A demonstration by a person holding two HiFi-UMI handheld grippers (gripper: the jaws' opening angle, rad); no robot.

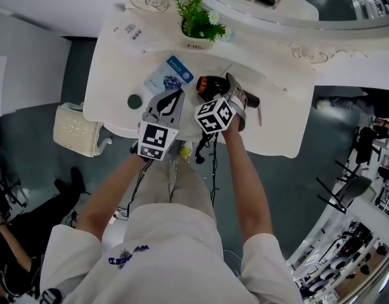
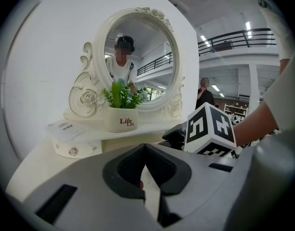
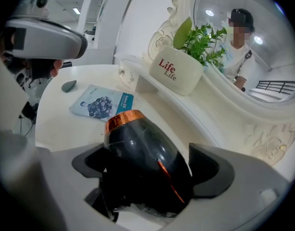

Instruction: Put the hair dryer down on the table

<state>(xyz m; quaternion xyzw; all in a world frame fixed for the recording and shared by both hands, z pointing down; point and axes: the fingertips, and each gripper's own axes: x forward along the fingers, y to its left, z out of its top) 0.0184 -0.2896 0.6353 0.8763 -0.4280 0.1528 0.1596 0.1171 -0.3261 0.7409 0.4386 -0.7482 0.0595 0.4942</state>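
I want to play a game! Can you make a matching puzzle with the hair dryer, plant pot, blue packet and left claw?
Things: 1 hair dryer; 2 plant pot; 3 blue packet; 4 left claw.
States: A shut and empty; B flat on the table; C held in the right claw; D before the mirror.
Pairs: 1-C, 2-D, 3-B, 4-A.

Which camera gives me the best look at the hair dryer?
The right gripper view: the hair dryer, black with a copper ring, sits large between the jaws of the right gripper. The head view shows it small, partly hidden by that gripper. The left gripper view shows at most a dark sliver.
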